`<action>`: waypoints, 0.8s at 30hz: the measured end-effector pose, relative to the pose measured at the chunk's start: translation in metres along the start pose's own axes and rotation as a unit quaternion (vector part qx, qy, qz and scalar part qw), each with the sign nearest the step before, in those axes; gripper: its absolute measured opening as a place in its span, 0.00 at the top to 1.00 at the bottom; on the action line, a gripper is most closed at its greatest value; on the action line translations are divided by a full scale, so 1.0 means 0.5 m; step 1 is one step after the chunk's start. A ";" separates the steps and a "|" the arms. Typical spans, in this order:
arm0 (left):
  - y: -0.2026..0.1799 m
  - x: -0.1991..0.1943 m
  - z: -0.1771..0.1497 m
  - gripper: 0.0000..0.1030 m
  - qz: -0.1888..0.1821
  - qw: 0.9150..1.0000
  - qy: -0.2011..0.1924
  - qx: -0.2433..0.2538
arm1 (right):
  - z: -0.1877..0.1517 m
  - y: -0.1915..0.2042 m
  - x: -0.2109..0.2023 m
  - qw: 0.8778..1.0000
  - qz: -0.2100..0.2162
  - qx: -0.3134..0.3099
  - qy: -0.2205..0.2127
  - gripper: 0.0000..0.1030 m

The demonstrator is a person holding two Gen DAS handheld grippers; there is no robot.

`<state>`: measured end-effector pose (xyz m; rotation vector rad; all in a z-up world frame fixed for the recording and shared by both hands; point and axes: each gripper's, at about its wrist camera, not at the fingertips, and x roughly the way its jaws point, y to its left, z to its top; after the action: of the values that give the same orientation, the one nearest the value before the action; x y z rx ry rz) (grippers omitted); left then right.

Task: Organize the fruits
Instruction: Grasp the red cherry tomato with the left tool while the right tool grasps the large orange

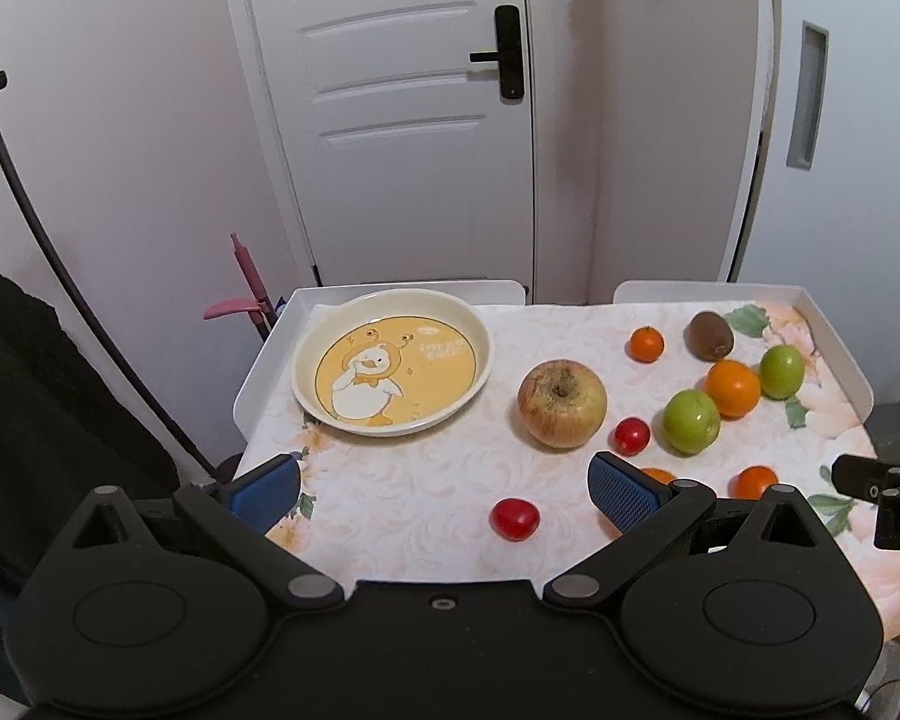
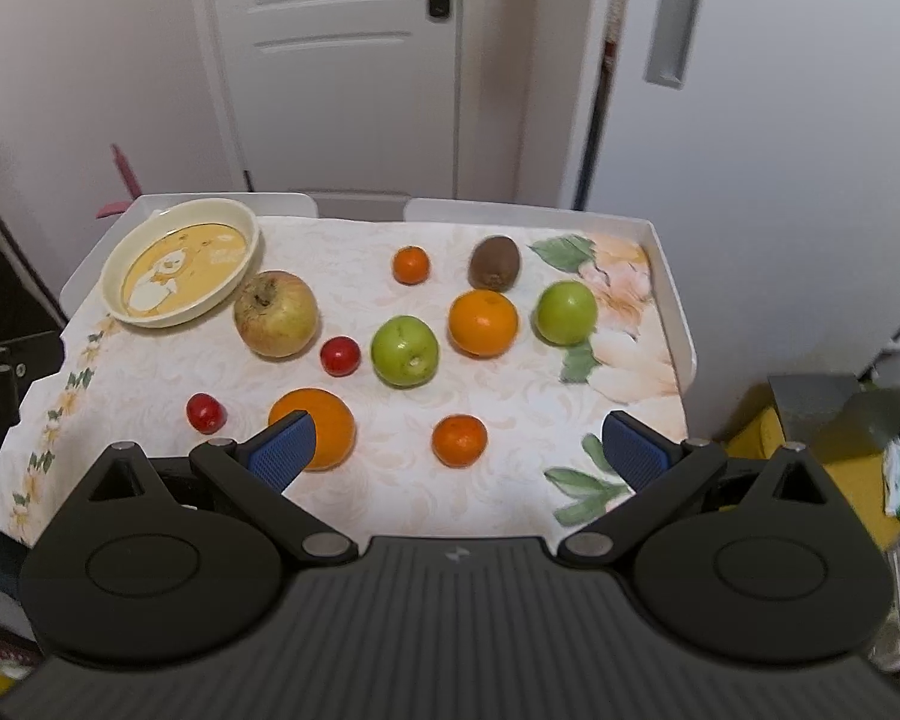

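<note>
A cream plate with a duck picture [image 1: 390, 360] [image 2: 180, 276] sits empty at the table's far left. Loose fruit lies to its right: a large yellowish apple [image 1: 561, 402] [image 2: 276, 312], two green apples [image 2: 404, 351] [image 2: 566, 312], several oranges [image 2: 483, 323] [image 2: 321, 426] [image 2: 459, 440], a kiwi [image 2: 495, 263] and two red cherry tomatoes [image 1: 514, 518] [image 2: 339, 355]. My left gripper [image 1: 444, 483] is open and empty above the table's near edge. My right gripper [image 2: 459, 450] is open and empty, low over the near oranges.
The table [image 2: 510, 510] has a floral cloth and a raised white rim [image 2: 672, 300]. A white door [image 1: 402, 120] stands behind it. A yellow box [image 2: 822, 456] sits to the right, a dark garment [image 1: 42, 420] to the left.
</note>
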<state>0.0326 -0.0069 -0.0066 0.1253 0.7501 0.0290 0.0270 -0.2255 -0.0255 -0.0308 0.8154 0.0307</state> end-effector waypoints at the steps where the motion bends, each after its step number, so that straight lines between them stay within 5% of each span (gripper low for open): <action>1: -0.002 0.002 -0.004 0.00 0.003 1.000 -0.001 0.005 | -0.002 0.001 0.005 1.000 0.005 -0.005 0.001 0.00; 10: 0.013 0.071 -0.056 0.00 -0.025 0.999 -0.001 0.032 | -0.037 0.011 0.065 0.998 0.054 0.006 0.013 0.00; 15: 0.013 0.126 -0.071 0.00 -0.042 0.995 -0.001 0.086 | -0.050 0.026 0.109 0.998 0.058 0.027 0.023 0.00; 24: 0.026 0.230 -0.073 0.04 -0.130 0.982 0.025 0.132 | -0.061 0.064 0.186 0.995 0.058 0.079 0.037 0.00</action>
<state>0.0924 0.0181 -0.1093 0.2784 0.8134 -0.3179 0.0670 -0.1934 -0.1146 0.1658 0.8903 0.0756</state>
